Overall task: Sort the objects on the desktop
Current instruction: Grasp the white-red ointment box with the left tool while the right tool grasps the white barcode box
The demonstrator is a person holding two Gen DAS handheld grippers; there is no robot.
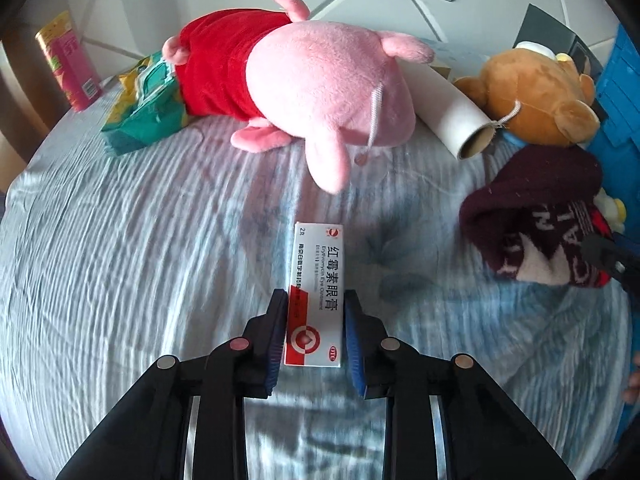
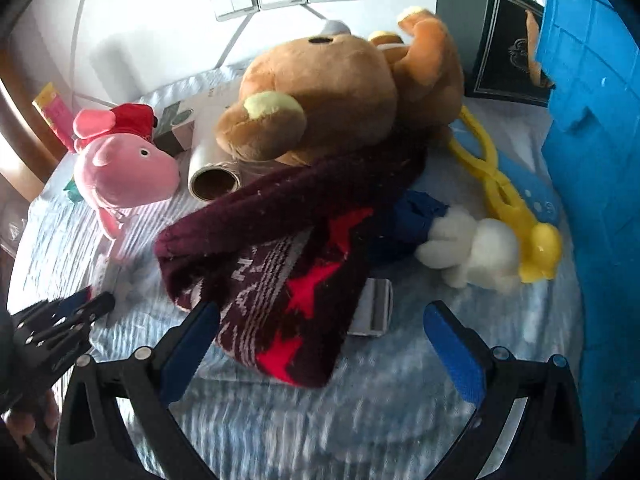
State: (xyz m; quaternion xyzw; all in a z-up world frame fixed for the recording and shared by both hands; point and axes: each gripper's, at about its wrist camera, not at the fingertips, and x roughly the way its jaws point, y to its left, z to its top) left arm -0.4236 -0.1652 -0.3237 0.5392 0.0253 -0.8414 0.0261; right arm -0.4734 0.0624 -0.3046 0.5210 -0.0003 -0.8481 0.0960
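1. The left gripper points forward over the bedsheet, its blue-padded fingers pinching the near end of an ointment box. The box lies lengthwise between the fingers, its far end jutting out toward the pink pig.
2. From the left wrist view, the pig lies on its side beyond the box, with a tissue pack to its left and a pink can standing farther left.
3. A paper roll lies between the pig and the bear; a maroon scarf is bunched to the right of the box, well apart from it.
4. The right gripper hovers low over the sheet with its fingers spread wide. The scarf's near end lies between them, closer to the left finger; whether it touches is unclear.
5. In the right wrist view, the scarf drapes from the bear down toward the gripper. A white plush and a yellow clip lie to its right, beside a blue crate.
6. A dark box stands behind the bear, against the crate.
7. The left gripper shows at the lower left edge of the right wrist view, level with the sheet.
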